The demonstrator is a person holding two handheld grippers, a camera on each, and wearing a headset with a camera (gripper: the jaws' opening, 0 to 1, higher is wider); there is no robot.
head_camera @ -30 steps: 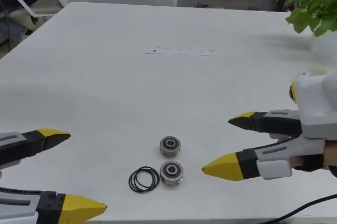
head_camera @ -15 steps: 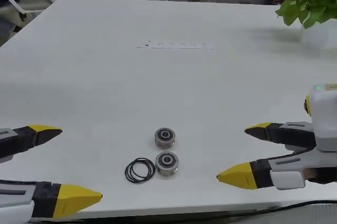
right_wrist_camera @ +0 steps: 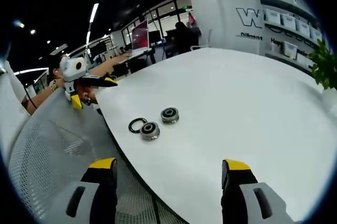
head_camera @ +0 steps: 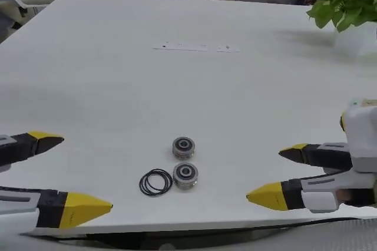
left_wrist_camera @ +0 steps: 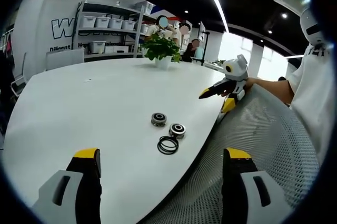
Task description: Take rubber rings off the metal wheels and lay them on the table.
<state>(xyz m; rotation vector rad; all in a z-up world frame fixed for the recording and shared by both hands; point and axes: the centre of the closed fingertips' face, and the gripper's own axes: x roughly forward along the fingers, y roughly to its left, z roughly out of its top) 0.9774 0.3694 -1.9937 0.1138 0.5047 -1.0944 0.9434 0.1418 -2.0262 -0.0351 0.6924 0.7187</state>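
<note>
My left tongs (head_camera: 86, 173) and right tongs (head_camera: 264, 174) both wide and empty at the near edge of the table (head_camera: 177, 86), far metal wheel (head_camera: 183, 147) and near metal wheel (head_camera: 185, 175) between them, loose black rubber rings (head_camera: 155, 182) lying flat just left of the near one.

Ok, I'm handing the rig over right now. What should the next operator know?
Left tongs: open, empty, at the table's near edge, left of the work.
Right tongs: open, empty, to the right of the work.
Far wheel and near wheel lie flat on the table.
Done: rubber rings lie in a small pile beside the near wheel.
Left: too small to tell whether either wheel carries another ring; check up close.
</note>
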